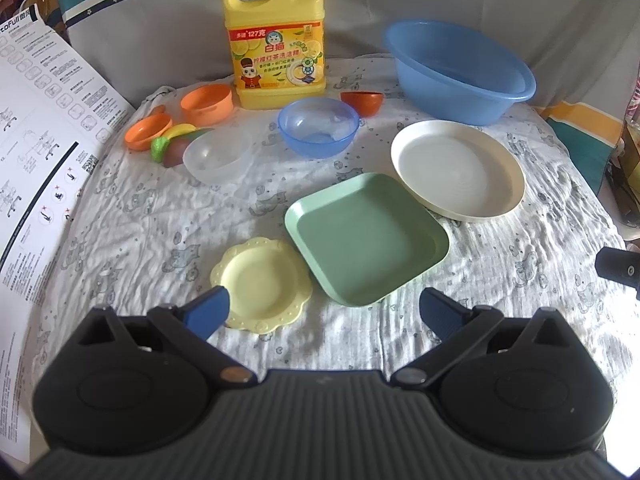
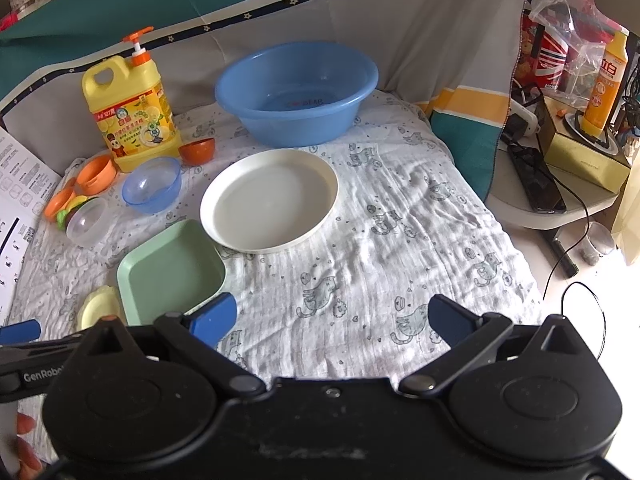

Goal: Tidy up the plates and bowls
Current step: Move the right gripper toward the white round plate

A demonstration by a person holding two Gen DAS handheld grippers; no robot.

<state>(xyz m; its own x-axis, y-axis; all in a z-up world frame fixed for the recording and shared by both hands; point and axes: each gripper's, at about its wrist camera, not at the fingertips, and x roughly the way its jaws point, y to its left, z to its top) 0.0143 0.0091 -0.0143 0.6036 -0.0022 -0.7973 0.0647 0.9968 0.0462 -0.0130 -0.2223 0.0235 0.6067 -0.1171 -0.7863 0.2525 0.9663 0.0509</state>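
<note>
Right wrist alone shows fingertips (image 2: 24, 436) (lower left) — both grippers (image 1: 324, 312) (image 2: 332, 316) wide, empty.

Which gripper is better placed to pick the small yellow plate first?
Probably the left gripper: it is open, and the yellow plate lies just by its left finger. The right gripper is open over bare cloth, farther away.

Yellow detergent jug (image 1: 276, 40) with orange pump upright at back of cat-print cloth (image 1: 140, 220). Printed instruction sheet (image 1: 36, 128) leaning at left. Toy food (image 1: 170, 146) near it. Second yellow bottle (image 2: 606, 84) on side table (image 2: 560, 204) right.
</note>
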